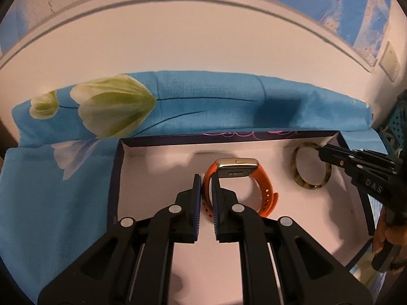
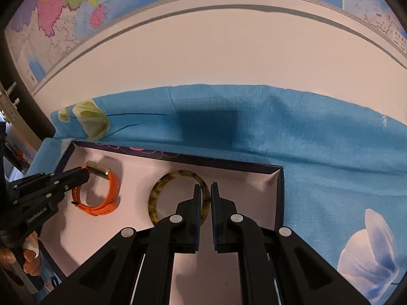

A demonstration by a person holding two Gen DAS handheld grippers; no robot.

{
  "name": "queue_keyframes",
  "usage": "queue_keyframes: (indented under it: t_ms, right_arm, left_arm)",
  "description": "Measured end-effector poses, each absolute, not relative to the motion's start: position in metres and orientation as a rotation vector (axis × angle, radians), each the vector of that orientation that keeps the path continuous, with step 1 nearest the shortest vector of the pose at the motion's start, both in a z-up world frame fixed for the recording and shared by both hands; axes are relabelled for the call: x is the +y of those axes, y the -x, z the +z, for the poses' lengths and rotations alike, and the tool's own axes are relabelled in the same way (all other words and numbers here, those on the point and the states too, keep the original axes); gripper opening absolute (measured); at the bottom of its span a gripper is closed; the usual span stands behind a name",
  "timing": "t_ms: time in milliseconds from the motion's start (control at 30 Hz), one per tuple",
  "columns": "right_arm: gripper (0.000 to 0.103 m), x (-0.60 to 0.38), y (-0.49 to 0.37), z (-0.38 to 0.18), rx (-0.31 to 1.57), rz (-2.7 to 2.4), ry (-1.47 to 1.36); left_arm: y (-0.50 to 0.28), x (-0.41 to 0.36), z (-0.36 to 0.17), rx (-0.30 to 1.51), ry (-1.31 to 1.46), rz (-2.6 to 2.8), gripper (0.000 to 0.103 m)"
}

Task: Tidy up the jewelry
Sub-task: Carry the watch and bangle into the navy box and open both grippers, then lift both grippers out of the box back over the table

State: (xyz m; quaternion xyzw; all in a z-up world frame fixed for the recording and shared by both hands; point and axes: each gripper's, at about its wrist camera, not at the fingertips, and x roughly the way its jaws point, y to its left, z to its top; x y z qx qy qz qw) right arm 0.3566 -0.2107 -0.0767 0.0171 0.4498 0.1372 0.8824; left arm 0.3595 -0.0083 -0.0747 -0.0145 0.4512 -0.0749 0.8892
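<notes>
A shallow white-lined box (image 1: 354, 198) on a blue floral cloth (image 1: 51, 190) holds an orange-strapped watch (image 1: 239, 178) and a tortoiseshell bangle (image 2: 162, 185). The left gripper (image 1: 206, 180) pinches the watch strap between its fingers; the right gripper (image 2: 204, 193) straddles the bangle's rim, whether touching it is hard to tell. The box's near edge is hidden behind both grippers.

Your left gripper (image 1: 206, 178) straddles the orange strap of the watch (image 1: 237, 175) inside the white-floored box (image 1: 157, 178) — whether the pads actually pinch it, you cannot tell. To the right, your other gripper (image 1: 321, 150) meets the mottled bangle (image 1: 311, 167) at its rim. The box rests on the blue flowered cloth (image 1: 63, 167).
</notes>
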Motion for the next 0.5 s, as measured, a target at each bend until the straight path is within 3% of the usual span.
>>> queue_keyframes:
  t_ms: [133,300,433,500]
  right_arm:
    - [0.018,-0.210,-0.355,-0.074,0.917,0.263,-0.023]
    - [0.034,-0.217,-0.339,-0.064,0.858,0.270,-0.047]
    - [0.043,-0.228,-0.306,-0.044,0.777,0.314,-0.068]
    - [0.047,-0.232,-0.287,-0.037,0.746,0.340,-0.069]
  left_arm:
    - [-0.366,-0.011,-0.077,0.959,0.038,-0.137,0.011]
    - [-0.360,-0.013,-0.075,0.932,0.037,-0.122,0.041]
    - [-0.331,-0.006,-0.056,0.815,0.010,-0.110,0.049]
    - [-0.311,-0.002,-0.042,0.739,0.004,-0.123,0.061]
